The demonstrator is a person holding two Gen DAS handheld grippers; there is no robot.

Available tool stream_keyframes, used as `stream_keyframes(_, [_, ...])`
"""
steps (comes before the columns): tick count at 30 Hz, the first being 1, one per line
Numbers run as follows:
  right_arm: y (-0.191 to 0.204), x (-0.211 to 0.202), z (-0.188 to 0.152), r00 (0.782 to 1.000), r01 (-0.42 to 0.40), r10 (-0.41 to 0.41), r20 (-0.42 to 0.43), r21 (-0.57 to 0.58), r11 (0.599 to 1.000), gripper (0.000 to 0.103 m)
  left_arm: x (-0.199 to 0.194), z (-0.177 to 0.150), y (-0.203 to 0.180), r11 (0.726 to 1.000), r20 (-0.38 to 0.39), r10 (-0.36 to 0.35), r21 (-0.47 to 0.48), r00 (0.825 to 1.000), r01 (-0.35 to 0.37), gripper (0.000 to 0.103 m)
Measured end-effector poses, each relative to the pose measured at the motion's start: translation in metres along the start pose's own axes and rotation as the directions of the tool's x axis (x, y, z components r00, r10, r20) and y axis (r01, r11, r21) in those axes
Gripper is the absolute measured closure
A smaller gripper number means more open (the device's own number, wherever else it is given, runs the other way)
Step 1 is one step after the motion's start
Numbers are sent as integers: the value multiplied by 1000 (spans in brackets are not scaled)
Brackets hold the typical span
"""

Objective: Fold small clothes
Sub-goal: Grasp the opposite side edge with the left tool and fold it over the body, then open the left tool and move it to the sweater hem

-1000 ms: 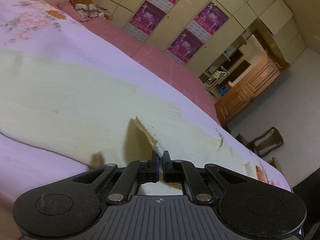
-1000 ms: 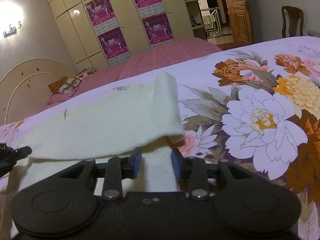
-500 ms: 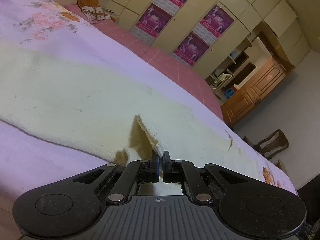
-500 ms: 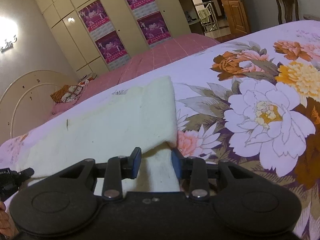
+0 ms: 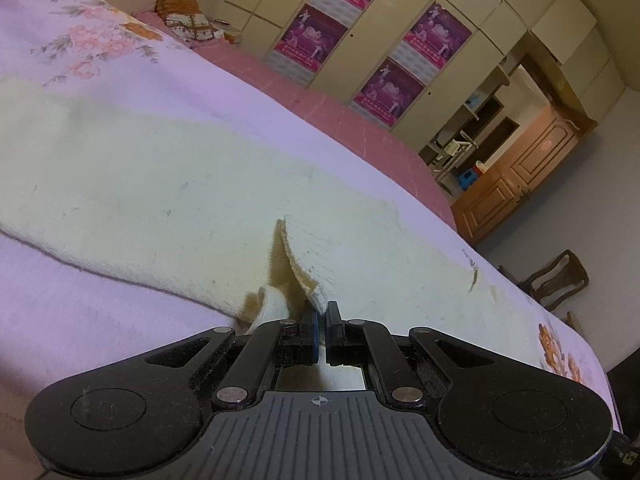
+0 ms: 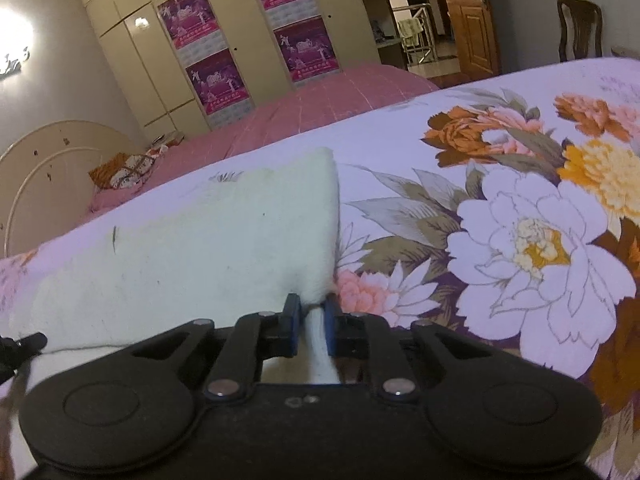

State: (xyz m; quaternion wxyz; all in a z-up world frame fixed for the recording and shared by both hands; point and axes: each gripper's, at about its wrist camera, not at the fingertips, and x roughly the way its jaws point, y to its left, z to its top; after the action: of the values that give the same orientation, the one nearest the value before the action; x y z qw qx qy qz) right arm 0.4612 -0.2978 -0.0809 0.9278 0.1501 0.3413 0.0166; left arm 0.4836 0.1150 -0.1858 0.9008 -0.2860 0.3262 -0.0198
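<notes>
**Q:** Left wrist view: what is the big surface, and what lies on it?

**A:** Largest is the bed with a pale lilac flower-printed cover (image 5: 100, 320). On it lies the task's thing, a cream knitted garment of soft, fuzzy cloth (image 5: 180, 184), spread long and mostly flat across the cover. Its near edge stands up in a small peak where my left gripper (image 5: 321, 320) pinches it; the fingers are pressed almost together on that hem.

**Q:** And the right wrist view?

**A:** Same cream garment (image 6: 208, 240), seen from its other end, beside the large printed blossoms of the cover (image 6: 520, 240). A doubled layer lies flat, with a straight side edge running away from me. My right gripper (image 6: 311, 312) has its fingers partly closed, with the near corner of the cloth between them; I judge that they grip it, though a narrow gap shows.

**Q:** How will it handle?

**A:** I judge it light, limp and not fragile. It will sag between two held points and drag on the cover, so both ends should rise together. The knit looks grippy, not slippery; thin edges may slip from a shallow pinch.

**Q:** Where to take hold?

**A:** At corners and hems, as now, catching all layers.

**Q:** Small marks?

**A:** A few dark flecks and a short dark thread (image 6: 115, 236) on the pile.
</notes>
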Motion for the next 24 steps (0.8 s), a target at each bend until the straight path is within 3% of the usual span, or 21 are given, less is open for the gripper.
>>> stream_keyframes(6, [0, -2, 2, 1000, 6, -6, -16, -12, 1000, 91, -2, 3, 2, 999, -3, 39, 17, 999, -39, 99])
stream_keyframes(7, [-1, -4, 4, 1000, 9, -9, -18, -9, 1000, 87, -8, 4, 3, 998, 8, 61, 19, 998, -61, 98])
stream_keyframes(8, [-2, -10, 5, 1000, 16, -16, -2, -4, 1000, 80, -16, 6, 1, 995, 37, 89, 31, 995, -90, 98])
stream_keyframes(10, [-3, -25, 11, 998, 22, -20, 57, -21, 1000, 79, -31, 9, -9, 982, 125, 151, 97, 981, -164, 96])
stream_keyframes(12, [-4, -28, 17, 996, 9, -6, 85, -39, 999, 79, -29, 12, -21, 982, 133, 106, 144, 985, -125, 94])
stream_keyframes(14, [0, -18, 22, 998, -14, 17, 66, -45, 999, 80, -13, 12, -39, 976, 82, 56, 207, 995, -72, 93])
stream_keyframes(17, [16, 5, 21, 998, -51, 53, 18, -102, 993, 80, 19, 0, -54, 948, 24, 77, 309, 997, -81, 91])
stream_keyframes(19, [18, 18, 17, 1000, -20, 19, -8, -157, 987, 86, 21, 0, -38, 962, 33, 53, 268, 998, -60, 92])
stream_keyframes(21, [7, 17, 22, 1000, -15, 16, 1, -132, 991, 92, 14, 7, -26, 966, 51, 67, 248, 996, -77, 92])
stream_keyframes(24, [3, 14, 28, 1000, 9, -5, 25, -162, 987, 88, 9, 11, -25, 966, 67, 51, 248, 996, -66, 92])
